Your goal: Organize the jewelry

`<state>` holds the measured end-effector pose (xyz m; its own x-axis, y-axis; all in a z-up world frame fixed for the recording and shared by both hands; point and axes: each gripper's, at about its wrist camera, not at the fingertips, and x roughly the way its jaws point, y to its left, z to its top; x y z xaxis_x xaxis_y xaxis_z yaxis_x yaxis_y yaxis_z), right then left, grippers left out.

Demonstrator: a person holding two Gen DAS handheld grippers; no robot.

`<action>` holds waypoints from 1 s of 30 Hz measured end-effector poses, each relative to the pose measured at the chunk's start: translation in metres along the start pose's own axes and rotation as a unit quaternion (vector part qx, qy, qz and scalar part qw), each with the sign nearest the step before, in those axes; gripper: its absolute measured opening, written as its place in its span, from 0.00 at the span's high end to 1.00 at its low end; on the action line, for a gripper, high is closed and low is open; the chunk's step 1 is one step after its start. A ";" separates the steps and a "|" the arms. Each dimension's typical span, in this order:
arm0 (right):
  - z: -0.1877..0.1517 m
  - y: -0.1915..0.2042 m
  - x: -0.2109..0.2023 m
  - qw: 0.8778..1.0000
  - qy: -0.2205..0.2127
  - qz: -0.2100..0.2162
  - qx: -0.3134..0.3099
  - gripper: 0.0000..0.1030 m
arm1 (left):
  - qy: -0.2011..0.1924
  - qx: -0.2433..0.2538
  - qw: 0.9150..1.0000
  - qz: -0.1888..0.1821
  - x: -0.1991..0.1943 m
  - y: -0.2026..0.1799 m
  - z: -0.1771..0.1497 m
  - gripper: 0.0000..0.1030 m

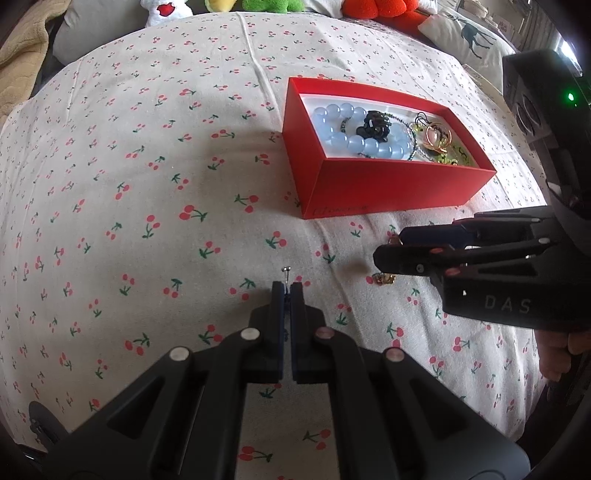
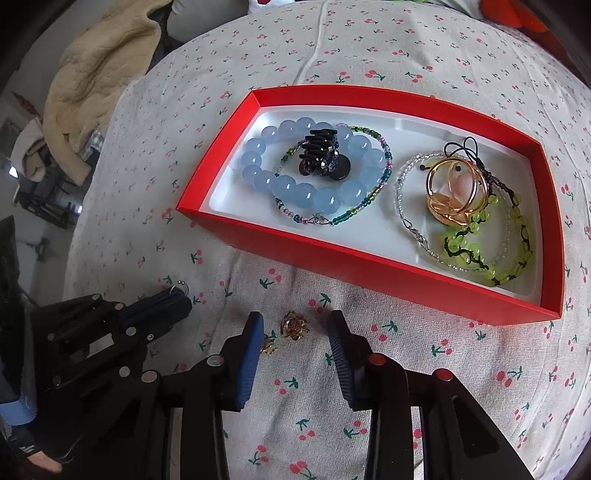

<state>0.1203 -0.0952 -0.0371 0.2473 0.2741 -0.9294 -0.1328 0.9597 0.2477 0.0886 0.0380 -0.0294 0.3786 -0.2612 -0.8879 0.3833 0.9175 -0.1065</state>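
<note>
A red box (image 1: pixel 388 186) (image 2: pixel 207 218) lies on the cherry-print cloth. It holds a blue bead bracelet (image 2: pixel 280 184), a black hair claw (image 2: pixel 319 151), a thin beaded bracelet (image 2: pixel 369 199), gold rings (image 2: pixel 456 192) and green bead bracelets (image 2: pixel 491 254). My left gripper (image 1: pixel 287 286) (image 2: pixel 181 291) is shut on a small silver earring (image 1: pixel 286 271), held just above the cloth. My right gripper (image 2: pixel 295 328) (image 1: pixel 388 247) is open, its fingers on either side of a gold earring (image 2: pixel 293 325) (image 1: pixel 384 278) on the cloth. A second gold piece (image 2: pixel 267 347) lies beside the left finger.
Plush toys (image 1: pixel 266 3) and a deer-print pillow (image 1: pixel 469 33) sit at the far edge of the bed. A beige blanket (image 2: pixel 99 77) hangs at the far left. The cloth (image 1: pixel 147 166) spreads left of the box.
</note>
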 end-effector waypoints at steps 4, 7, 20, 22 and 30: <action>0.002 0.001 0.003 1.000 0.000 -0.005 0.003 0.87 | 0.001 -0.005 1.000 -0.004 -0.001 0.001 -0.001 0.97; 0.002 0.000 0.001 1.000 -0.001 -0.003 0.001 0.91 | -0.001 -0.010 1.000 -0.008 -0.005 0.002 -0.002 0.97; 0.000 -0.017 -0.039 0.999 -0.027 0.034 0.023 0.91 | -0.020 -0.020 0.999 -0.029 -0.025 -0.006 0.008 0.97; 0.001 -0.020 -0.048 0.998 -0.039 0.039 0.030 0.91 | -0.025 -0.020 0.999 -0.032 -0.030 -0.009 0.011 0.97; 0.002 -0.045 -0.088 0.993 -0.084 0.049 0.062 0.91 | -0.047 -0.023 0.998 -0.047 -0.041 -0.023 0.031 0.97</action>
<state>0.1062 -0.1623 0.0336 0.3965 0.3630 -0.8432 -0.0480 0.9255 0.3758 0.0897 0.0181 0.0235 0.4208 -0.3719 -0.8274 0.3832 0.8996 -0.2095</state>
